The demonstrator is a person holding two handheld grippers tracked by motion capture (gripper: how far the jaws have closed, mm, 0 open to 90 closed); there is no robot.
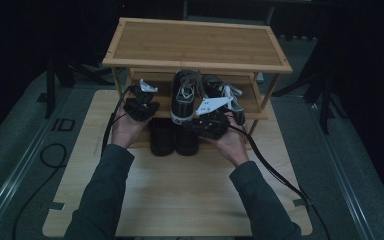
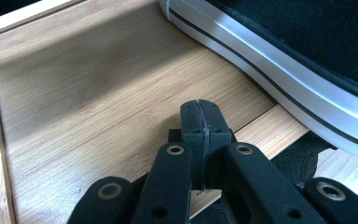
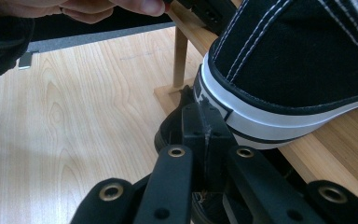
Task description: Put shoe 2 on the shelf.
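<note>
A black canvas sneaker (image 1: 184, 97) with a white sole stands on the middle shelf of a bamboo shoe rack (image 1: 195, 42), heel toward me. My left gripper (image 1: 142, 97) sits at the shelf's front edge to the sneaker's left. Its jaws are shut and empty (image 2: 200, 116) over bare shelf wood, with the sneaker's white sole (image 2: 270, 70) to the right. My right gripper (image 1: 202, 119) is held by the sneaker's heel. That gripper (image 3: 207, 123) is shut too, with nothing in it, just beside the heel (image 3: 284, 60).
A second sneaker (image 1: 216, 86) stands on the same shelf to the right. Two dark shoes (image 1: 174, 137) sit under the shelf on the light wooden board (image 1: 180, 200). A rack leg (image 3: 179, 58) stands beyond the right gripper. Cables trail from both grippers.
</note>
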